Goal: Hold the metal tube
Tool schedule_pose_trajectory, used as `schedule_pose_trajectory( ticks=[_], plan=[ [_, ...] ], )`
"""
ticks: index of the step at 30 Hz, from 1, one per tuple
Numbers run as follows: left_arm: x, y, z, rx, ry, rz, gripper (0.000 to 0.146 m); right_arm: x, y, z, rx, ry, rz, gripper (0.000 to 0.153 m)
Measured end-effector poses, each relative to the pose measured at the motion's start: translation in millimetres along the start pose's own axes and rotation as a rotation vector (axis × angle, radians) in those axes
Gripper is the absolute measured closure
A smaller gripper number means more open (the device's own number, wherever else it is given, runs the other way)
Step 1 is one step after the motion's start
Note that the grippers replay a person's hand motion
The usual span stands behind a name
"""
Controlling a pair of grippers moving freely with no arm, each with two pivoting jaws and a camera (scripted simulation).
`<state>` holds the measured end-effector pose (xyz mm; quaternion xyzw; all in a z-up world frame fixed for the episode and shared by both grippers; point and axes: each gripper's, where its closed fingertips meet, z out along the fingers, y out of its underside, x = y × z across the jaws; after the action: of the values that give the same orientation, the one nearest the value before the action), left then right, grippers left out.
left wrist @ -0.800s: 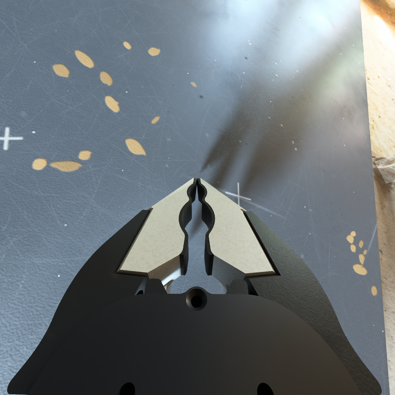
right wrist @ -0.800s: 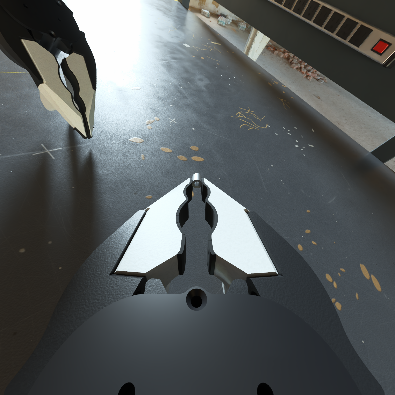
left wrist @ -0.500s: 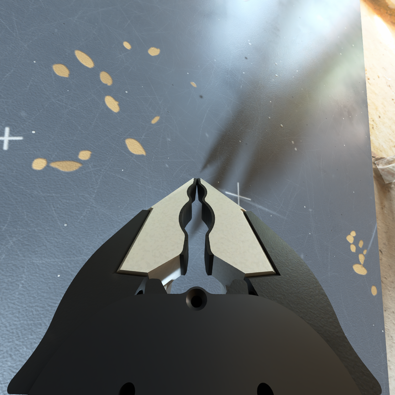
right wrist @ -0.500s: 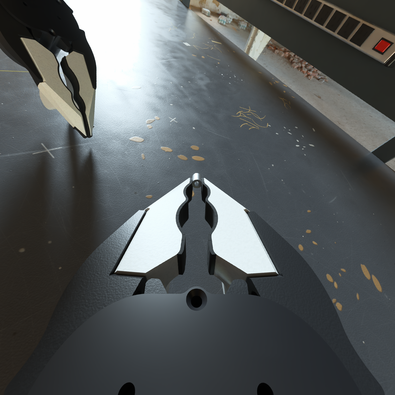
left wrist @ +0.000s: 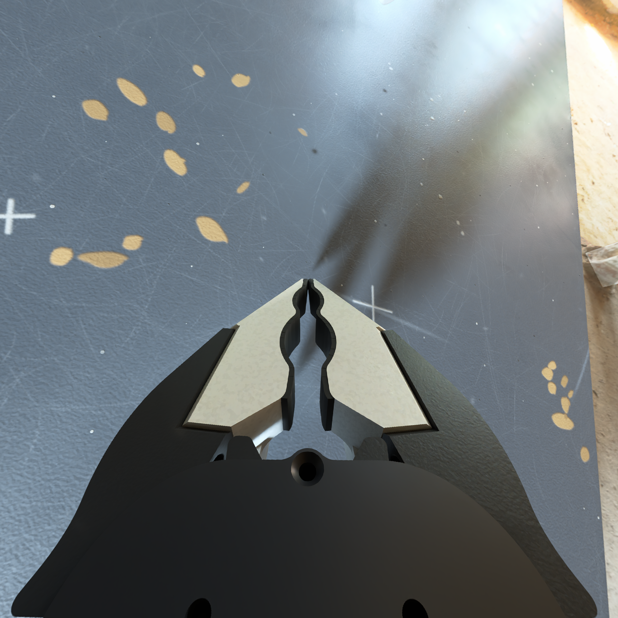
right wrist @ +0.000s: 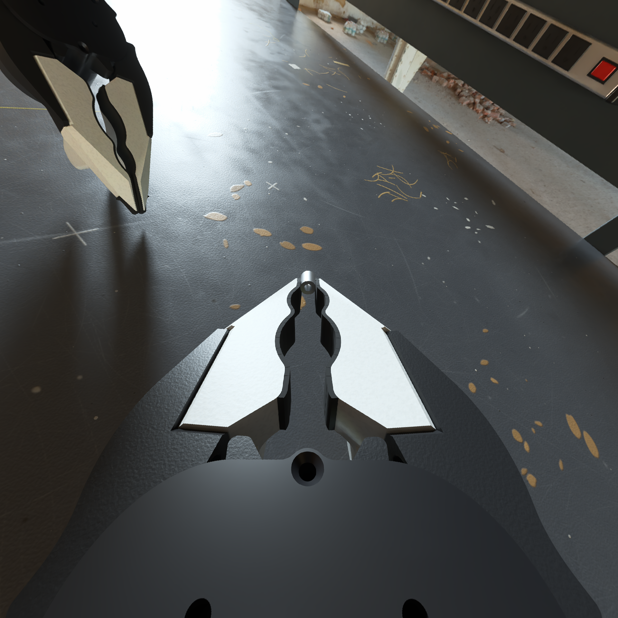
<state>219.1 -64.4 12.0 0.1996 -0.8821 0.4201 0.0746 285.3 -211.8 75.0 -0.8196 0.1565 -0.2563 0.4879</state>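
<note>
Metal tube [right wrist: 307, 283], small and silvery, sits clamped in my right gripper [right wrist: 307, 288] tips; my left gripper [left wrist: 307, 290] is closed, empty. Holding step: keep steady.

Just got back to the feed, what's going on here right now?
The right claw is shut on a small metal tube, pinching it at the very tips of its fingers above the dark, paint-flecked table. The tube's open end faces the camera. The left claw is shut and empty, hanging over the same table off to the right claw's left, nowhere near the tube. A power strip lies at the table's far edge.
</note>
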Motion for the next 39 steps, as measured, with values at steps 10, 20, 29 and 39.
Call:
schedule_pose_trajectory(
  ticks=[10, 20, 29, 39],
  plan=[
    [0.0, 0.0, -0.1, 0.000, 0.003, -0.004, 0.146, 0.0, 0.2, 0.2, -0.001, 0.001, 0.000, 0.146],
    [0.1, 0.1, -0.1, 0.000, 0.004, -0.003, 0.146, -0.5, 0.1, 0.0, 0.000, 0.000, -0.002, 0.146],
    [1.9, -1.4, -1.6, 0.011, 0.028, -0.013, 0.139, -0.2, -1.7, -1.5, 0.005, 0.006, -0.010, 0.146],
    [-2.4, -20.4, 0.6, 0.082, 0.071, -0.119, 0.116, -4.0, -8.9, -4.9, 0.029, 0.002, -0.024, 0.146]
  ],
)
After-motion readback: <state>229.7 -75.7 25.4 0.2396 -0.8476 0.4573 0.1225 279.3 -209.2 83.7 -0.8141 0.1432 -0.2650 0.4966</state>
